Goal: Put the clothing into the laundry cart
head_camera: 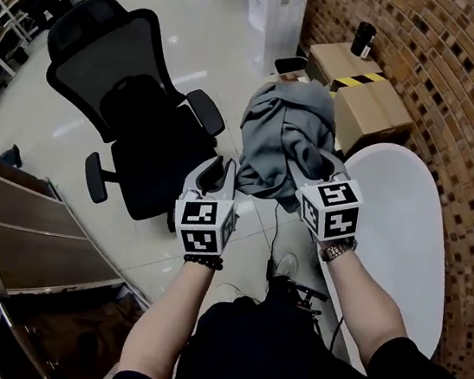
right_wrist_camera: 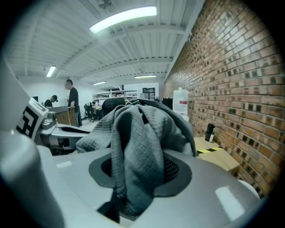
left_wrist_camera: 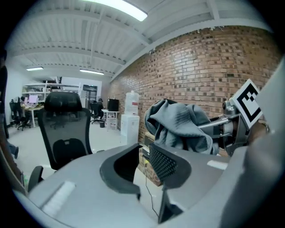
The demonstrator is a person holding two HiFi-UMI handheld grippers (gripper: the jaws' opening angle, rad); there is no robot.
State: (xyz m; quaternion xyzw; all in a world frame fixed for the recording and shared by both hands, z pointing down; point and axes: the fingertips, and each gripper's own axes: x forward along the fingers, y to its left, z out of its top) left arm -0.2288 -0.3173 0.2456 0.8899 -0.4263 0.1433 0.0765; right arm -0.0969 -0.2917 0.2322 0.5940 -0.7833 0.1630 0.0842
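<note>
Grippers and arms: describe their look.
Both the left gripper and right gripper have light grey shells, black-lined jaws and a white cube with black square markers. Dark beaded bracelet on the left wrist, a wristband on the right; black short sleeves.

Bright overhead strip lights [right_wrist_camera: 122, 18]; glare on floor [head_camera: 191, 77]; fisheye bend w/ dark corners, mostly sharp.

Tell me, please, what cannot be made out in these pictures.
- Right gripper pad faces: right gripper view, mostly covered by the grey garment.
- Garment's type: all views, it is bunched up.
- Laundry cart: no view shows anything recognisable as one.
- Black bottle label: head view, too small.
</note>
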